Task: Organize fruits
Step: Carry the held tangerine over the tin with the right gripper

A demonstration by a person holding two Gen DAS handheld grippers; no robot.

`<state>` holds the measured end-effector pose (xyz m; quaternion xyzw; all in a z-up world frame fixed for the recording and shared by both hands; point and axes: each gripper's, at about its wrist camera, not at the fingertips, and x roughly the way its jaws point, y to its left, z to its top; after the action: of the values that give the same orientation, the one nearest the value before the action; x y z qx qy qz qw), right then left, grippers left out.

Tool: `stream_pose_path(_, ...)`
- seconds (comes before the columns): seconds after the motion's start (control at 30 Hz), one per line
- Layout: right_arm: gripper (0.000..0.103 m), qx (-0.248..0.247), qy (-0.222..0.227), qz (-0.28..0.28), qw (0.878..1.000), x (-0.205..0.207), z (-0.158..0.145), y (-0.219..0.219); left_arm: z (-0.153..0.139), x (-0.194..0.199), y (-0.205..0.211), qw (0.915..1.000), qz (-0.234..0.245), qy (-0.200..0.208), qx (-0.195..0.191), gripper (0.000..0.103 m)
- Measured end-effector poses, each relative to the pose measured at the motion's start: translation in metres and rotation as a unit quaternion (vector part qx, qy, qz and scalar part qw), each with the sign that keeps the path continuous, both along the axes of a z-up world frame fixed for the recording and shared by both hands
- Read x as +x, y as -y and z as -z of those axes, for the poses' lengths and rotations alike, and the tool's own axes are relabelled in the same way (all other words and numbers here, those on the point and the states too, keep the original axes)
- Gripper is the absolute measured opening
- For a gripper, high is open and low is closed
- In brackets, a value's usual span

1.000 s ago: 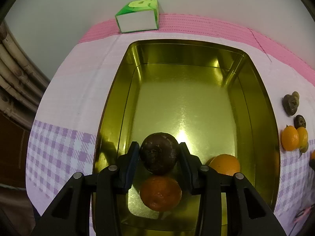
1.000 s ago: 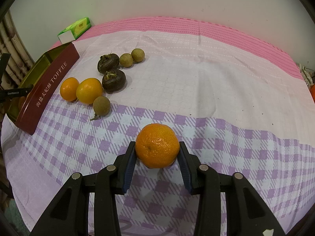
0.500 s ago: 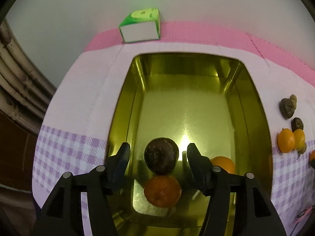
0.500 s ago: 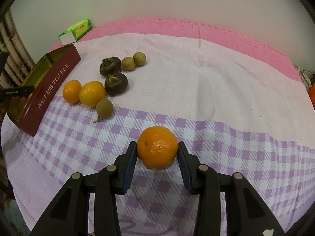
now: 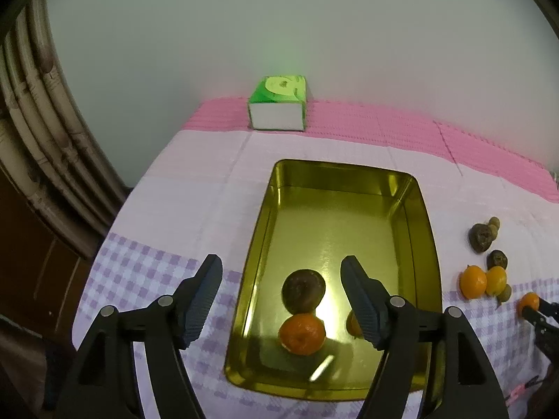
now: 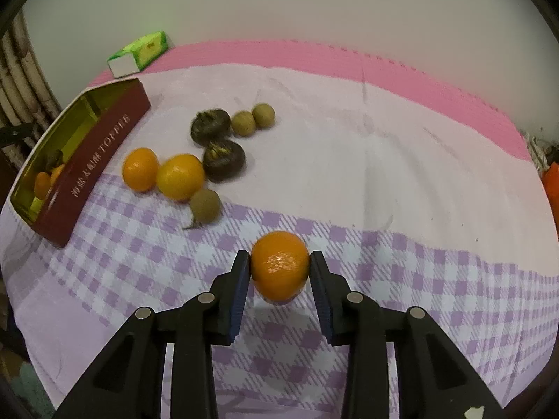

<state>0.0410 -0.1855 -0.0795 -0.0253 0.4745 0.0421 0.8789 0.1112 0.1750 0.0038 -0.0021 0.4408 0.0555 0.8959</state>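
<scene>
tangerine pinched by right gripper; tin interior left-view only.

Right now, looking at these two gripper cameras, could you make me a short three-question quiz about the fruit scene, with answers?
1. True or false: the right gripper is clamped on an orange.
2. Which fruit lies in the gold tin between the left gripper's open jaws? A) a dark brown fruit B) a banana C) a green apple
3. Fill in: the word readable on the tin's red side is ____.

Key:
1. True; both pads press its sides.
2. A; the dark brown fruit rests on the tin floor, touching a tangerine. The left jaws have just been opening and stand clear of it.
3. TOFFEE.
</scene>
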Motion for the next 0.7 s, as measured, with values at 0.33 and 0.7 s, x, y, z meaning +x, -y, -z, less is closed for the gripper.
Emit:
stream_pose_path(0.33, 0.034, -0.022, -0.001, -0.001, 1.0, 0.009, 0.006, -0.003, -0.002, -0.026, -0.013, 0.9998, -0.018, -0.006, 0.008, 0.075)
stream_pose_path(0.7, 0.034, 0.033, 0.042, -0.096, 0.994, 0.016, -0.047, -0.086, -0.004, -0.051, -0.064, 0.9924, -0.117, -0.007, -0.038, 0.08)
